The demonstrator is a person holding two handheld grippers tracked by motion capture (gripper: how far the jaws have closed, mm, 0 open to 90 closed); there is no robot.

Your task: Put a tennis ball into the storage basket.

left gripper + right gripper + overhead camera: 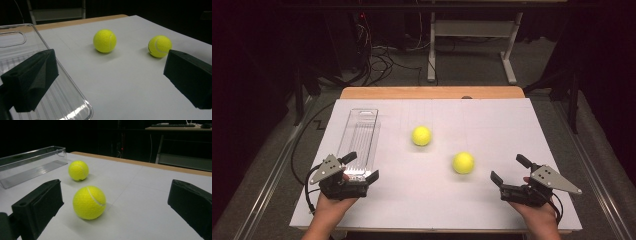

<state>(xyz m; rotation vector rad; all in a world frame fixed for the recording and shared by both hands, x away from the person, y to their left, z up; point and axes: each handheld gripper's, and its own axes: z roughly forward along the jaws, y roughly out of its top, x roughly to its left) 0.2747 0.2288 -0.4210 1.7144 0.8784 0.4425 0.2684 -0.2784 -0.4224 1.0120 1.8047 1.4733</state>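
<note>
Two yellow tennis balls lie on the white table top [492, 130]: a far ball [421, 135] [105, 40] [78, 170] near the middle and a near ball [463, 162] [160, 46] [89, 202] to its right. A clear plastic tray [359, 142] [22, 52] [30, 163] lies lengthwise at the left. My left gripper [363, 167] [110, 82] stands open at the tray's near end, one jaw over the tray's rim. My right gripper [510, 169] [115, 207] is open at the right front, and the near ball sits just ahead of its jaws, untouched.
A bare wooden strip [432, 92] runs along the table's far edge. Beyond it stand a white desk frame [472, 45] and loose cables [382, 62] on the floor. Dark surroundings flank both sides of the table.
</note>
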